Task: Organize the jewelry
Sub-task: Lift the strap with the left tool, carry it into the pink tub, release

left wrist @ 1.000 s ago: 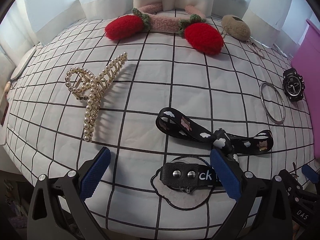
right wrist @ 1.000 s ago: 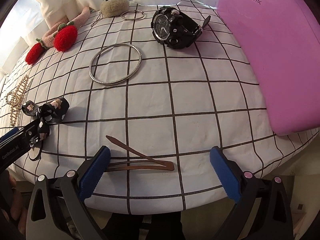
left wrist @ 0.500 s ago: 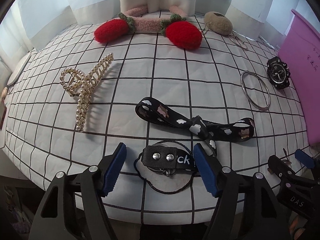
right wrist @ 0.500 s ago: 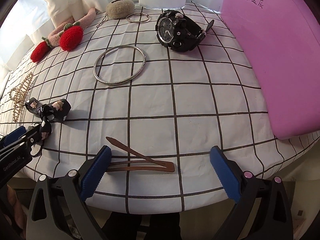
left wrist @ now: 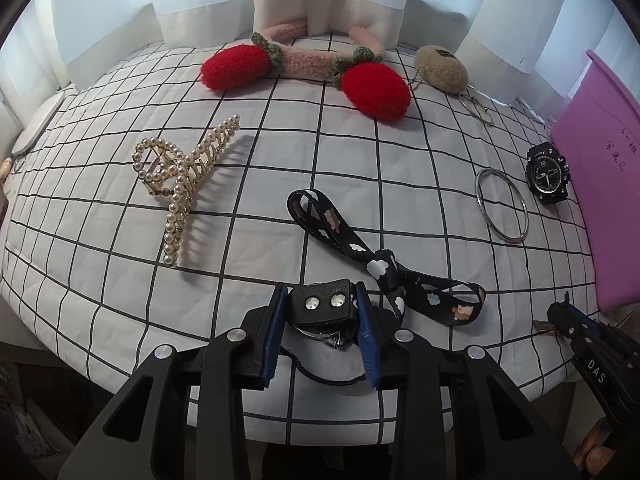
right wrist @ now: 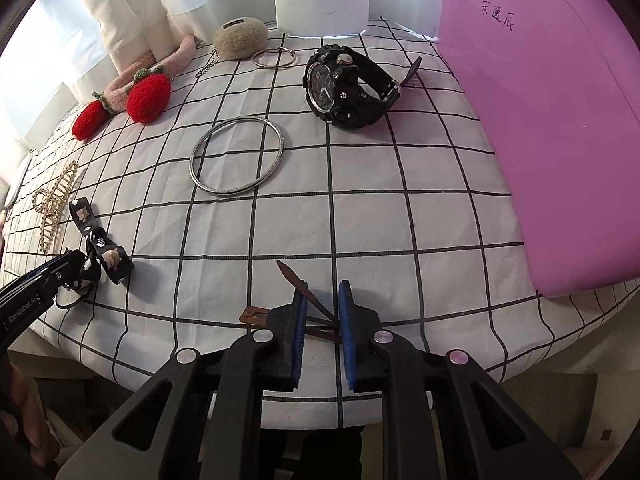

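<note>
The left hand-held gripper (left wrist: 320, 312) is closing its blue pads on the black studded tab (left wrist: 320, 303) of the cloud-print lanyard (left wrist: 384, 264), which loops away toward 1 o'clock across the checked bench (left wrist: 280, 168). A second ago these jaws stood wide around the tab; now the pads touch its ends. The right hand-held gripper (right wrist: 322, 312) was also wide open then; it is now closing around the brown hair clip (right wrist: 296, 284), whose prong juts out toward 11 o'clock.

Around them lie one pearl claw clip (left wrist: 180, 184) at 10 o'clock, one strawberry headband (left wrist: 308, 60) at 12, one fuzzy beige charm (left wrist: 440, 66), one small key ring (right wrist: 274, 58), one silver bangle (right wrist: 238, 154), one black watch (right wrist: 344, 88) and one pink folder (right wrist: 540, 120) at 2 o'clock. Nothing blocks either grip.
</note>
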A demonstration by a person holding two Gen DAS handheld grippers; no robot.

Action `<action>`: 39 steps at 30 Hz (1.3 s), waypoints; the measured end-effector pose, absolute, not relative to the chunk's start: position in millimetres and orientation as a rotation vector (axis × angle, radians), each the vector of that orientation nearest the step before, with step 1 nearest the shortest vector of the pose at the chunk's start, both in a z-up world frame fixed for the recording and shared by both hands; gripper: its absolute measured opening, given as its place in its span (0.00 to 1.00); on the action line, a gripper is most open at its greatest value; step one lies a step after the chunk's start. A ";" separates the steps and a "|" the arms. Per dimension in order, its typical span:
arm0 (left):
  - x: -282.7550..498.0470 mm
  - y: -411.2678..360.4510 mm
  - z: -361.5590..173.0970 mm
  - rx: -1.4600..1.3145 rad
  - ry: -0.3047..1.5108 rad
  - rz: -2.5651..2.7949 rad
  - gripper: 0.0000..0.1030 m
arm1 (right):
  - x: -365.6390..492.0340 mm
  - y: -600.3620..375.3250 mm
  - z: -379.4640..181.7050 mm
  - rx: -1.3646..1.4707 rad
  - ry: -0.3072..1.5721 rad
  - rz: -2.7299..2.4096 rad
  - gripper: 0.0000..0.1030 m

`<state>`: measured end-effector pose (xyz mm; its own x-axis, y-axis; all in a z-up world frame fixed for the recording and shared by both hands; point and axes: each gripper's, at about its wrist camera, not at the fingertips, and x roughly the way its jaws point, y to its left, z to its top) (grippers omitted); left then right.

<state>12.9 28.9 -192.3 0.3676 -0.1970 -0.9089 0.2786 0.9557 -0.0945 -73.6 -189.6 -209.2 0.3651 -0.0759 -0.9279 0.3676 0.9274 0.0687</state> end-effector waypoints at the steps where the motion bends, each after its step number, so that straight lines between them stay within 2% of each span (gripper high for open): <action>1: 13.2 29.5 -189.5 0.070 1.149 -0.311 0.31 | -73.4 -191.0 -208.3 0.295 1.158 -0.290 0.11; 4: 14.8 30.7 -179.1 0.048 1.120 -0.331 0.31 | -71.4 -189.3 -203.6 0.308 1.137 -0.278 0.01; 21: 19.4 30.8 -123.9 -0.028 1.012 -0.390 0.31 | -68.6 -185.9 -154.9 0.326 1.008 -0.221 0.01; 30: 17.9 9.3 -61.0 0.002 0.883 -0.446 0.31 | -73.4 -197.5 -89.7 0.330 0.855 -0.217 0.01; 39: 3.6 -58.4 18.3 0.021 0.711 -0.618 0.31 | -106.1 -243.4 -4.3 0.318 0.652 -0.289 0.01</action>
